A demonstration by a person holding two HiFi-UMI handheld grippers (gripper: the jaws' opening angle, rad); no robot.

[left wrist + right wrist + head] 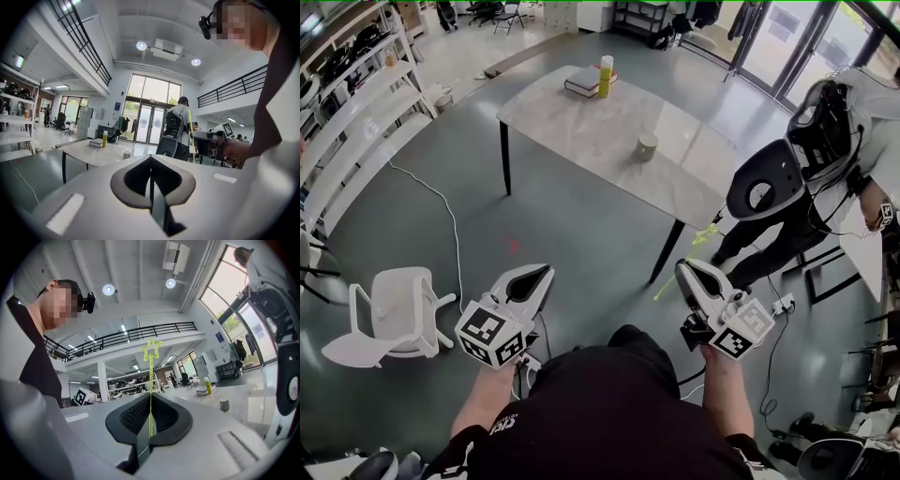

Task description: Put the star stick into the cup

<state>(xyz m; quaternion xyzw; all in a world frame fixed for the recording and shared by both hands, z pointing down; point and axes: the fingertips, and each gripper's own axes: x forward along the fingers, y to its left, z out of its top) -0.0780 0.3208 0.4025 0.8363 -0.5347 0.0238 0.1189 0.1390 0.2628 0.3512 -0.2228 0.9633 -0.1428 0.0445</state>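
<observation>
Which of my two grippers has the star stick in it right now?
The right gripper: its jaws are shut on the yellow-green star stick. The left gripper has its jaws together with nothing between them.

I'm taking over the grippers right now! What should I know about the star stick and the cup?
Right gripper: shut on the star stick, star end out past the jaws.
Left gripper: shut, empty.
Cup: upright on the table ahead, far from both grippers.
Done: stick is gripped.
Left: carry it to the cup and put it in.
</observation>
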